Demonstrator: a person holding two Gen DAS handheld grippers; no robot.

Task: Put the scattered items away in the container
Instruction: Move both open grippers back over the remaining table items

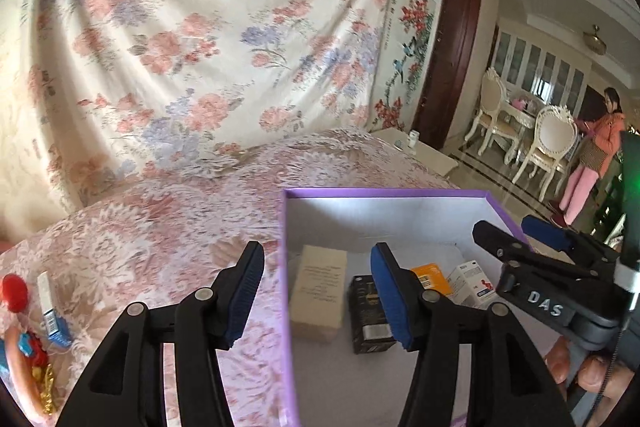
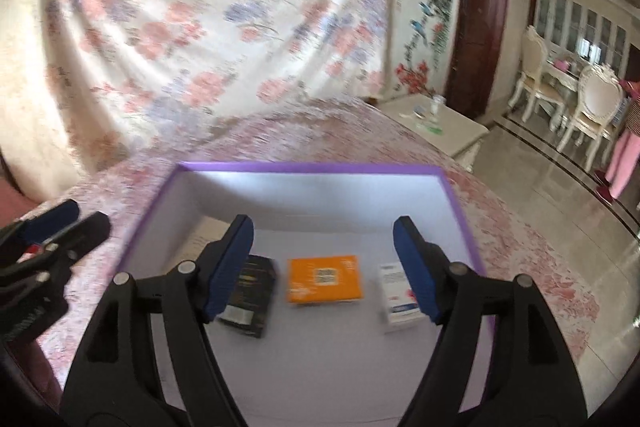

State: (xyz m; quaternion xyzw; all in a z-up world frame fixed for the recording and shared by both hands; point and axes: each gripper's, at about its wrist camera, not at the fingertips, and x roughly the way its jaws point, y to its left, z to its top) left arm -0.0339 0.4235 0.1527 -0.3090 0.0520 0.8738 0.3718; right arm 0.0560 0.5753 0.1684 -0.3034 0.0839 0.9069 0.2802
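A purple-rimmed box (image 1: 384, 193) with a white inside sits on the floral table cover; it also shows in the right wrist view (image 2: 308, 167). Inside lie a beige box (image 1: 320, 291), a black box (image 1: 366, 315), an orange box (image 2: 324, 279) and a white box (image 2: 394, 301). My left gripper (image 1: 320, 293) is open and empty, straddling the box's left wall. My right gripper (image 2: 324, 267) is open and empty above the box's inside, and it shows in the left wrist view (image 1: 516, 231). A blue-and-white box (image 1: 52, 307) and red toys (image 1: 16, 291) lie on the cover at far left.
A floral sheet (image 1: 200, 27) hangs behind the table. A low white side table (image 2: 440, 123) with small items stands to the right. White chairs (image 1: 552, 143) and a person in pink (image 1: 592, 155) are further right on the tiled floor.
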